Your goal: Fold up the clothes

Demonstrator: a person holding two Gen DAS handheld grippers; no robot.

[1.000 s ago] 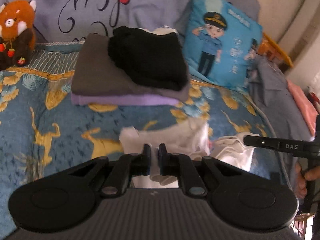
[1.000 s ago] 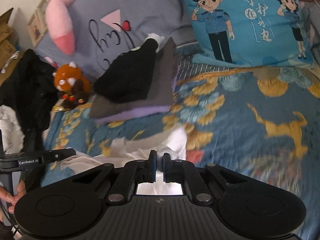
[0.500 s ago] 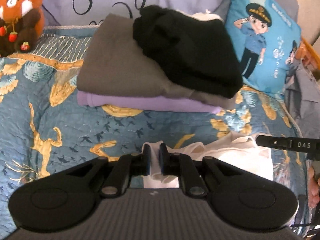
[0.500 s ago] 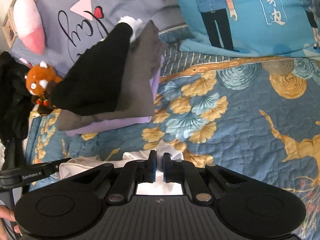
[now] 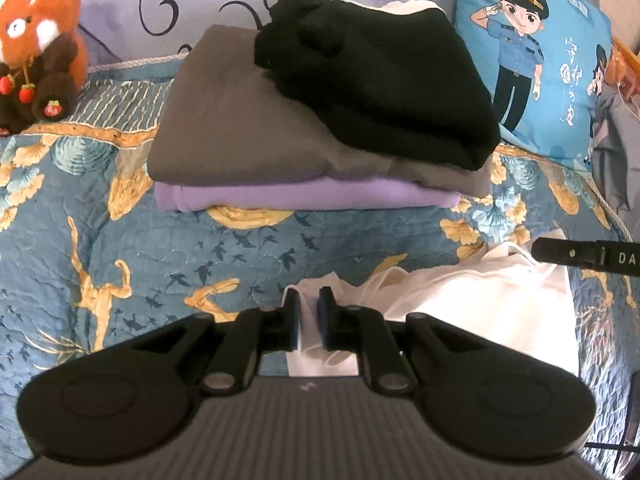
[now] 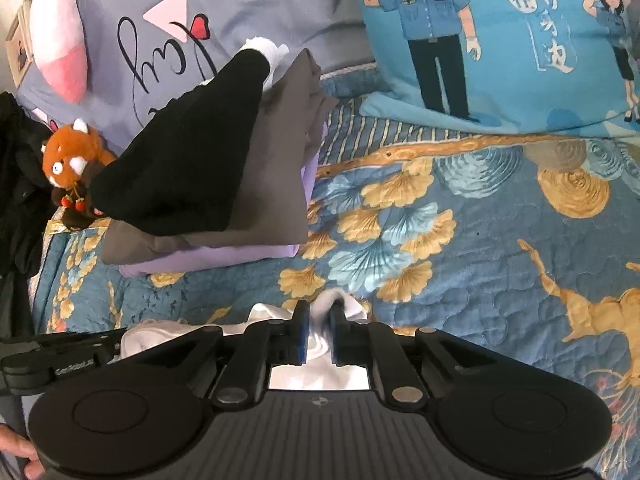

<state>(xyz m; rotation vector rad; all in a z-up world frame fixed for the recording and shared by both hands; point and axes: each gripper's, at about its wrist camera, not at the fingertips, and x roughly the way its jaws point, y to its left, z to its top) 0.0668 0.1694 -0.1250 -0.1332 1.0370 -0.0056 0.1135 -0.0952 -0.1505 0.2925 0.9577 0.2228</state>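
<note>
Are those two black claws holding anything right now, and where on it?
Both hold the white garment by its edge, the left gripper and right gripper each on folded cloth. The right's jaws are opening.

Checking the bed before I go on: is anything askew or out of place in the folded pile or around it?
Yes. The black garment on top of the pile lies skewed, overhanging the grey one toward the blue cushion. Something white pokes out behind it. The white garment lies bunched, not yet folded.

White garment [image 5: 480, 304], rumpled, perhaps partly folded, flat on quilt, before stacked black, grey, purple folded clothes [image 5: 320, 120]
</note>
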